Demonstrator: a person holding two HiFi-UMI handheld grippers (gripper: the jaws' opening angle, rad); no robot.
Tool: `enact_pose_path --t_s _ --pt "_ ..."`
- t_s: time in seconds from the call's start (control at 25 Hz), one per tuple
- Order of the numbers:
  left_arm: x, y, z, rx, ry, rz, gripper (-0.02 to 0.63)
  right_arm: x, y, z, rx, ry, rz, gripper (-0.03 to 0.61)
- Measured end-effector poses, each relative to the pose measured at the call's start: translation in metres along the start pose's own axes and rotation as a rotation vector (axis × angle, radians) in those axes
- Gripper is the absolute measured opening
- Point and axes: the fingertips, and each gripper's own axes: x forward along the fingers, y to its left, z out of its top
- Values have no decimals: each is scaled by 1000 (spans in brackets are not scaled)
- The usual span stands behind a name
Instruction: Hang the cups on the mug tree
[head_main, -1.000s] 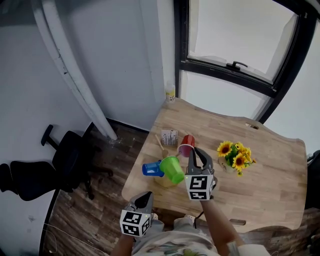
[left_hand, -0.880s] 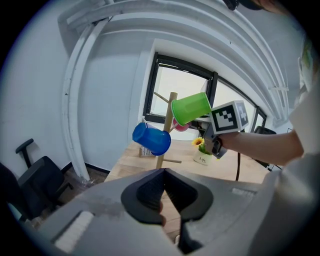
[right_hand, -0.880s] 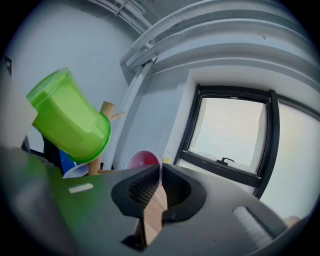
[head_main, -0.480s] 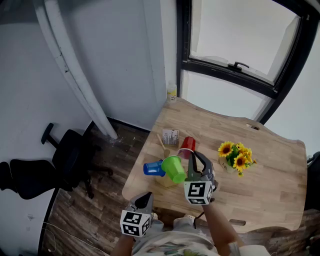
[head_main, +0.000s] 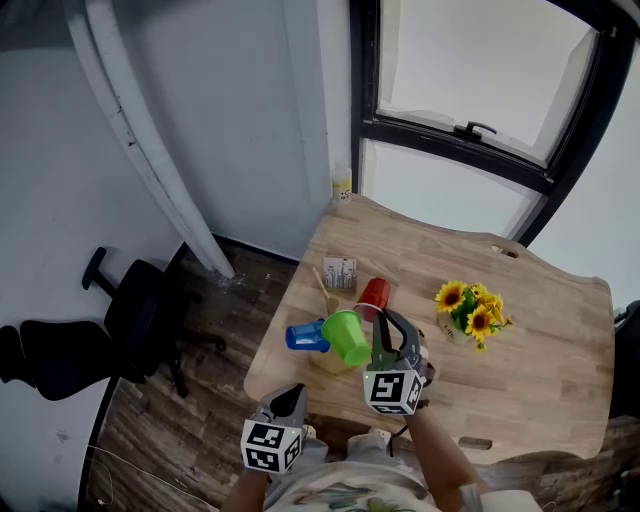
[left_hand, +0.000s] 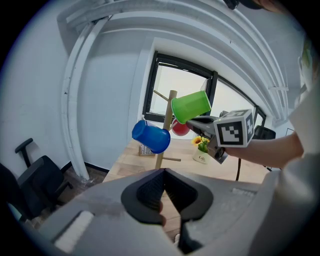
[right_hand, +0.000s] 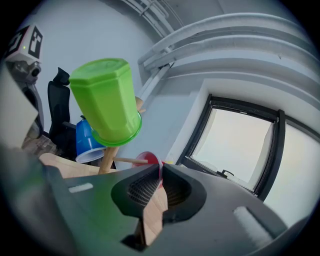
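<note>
**My right claw (right_hand: 161, 167) is pinching the rim of the red cup (right_hand: 148, 159) at the mug tree (right_hand: 107, 159); my left claw (left_hand: 164, 171) is hanging shut with nothing in it.**

In the right gripper view my jaws are pressing together on a thin strip of the red cup's wall, and a bare peg of the tree is crossing just in front of the cup. In the head view the red cup is sitting at 12 o'clock off my right claw's tips. The green cup (head_main: 347, 337) is hanging on the tree at 9 o'clock, with the blue cup (head_main: 303, 336) hanging just past it. The sunflowers (head_main: 470, 310) are standing on the table (head_main: 540, 380) at 3 o'clock, well apart from the tree. My left claw is hovering at 7 o'clock, off the table's near edge and pointing toward the tree.
</note>
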Motion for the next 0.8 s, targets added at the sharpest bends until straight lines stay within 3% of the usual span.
enact_pose_path --t_s 0.8 --pt "1 0 -3 4 10 -7 3 -4 18 -6 -71 3 32 28"
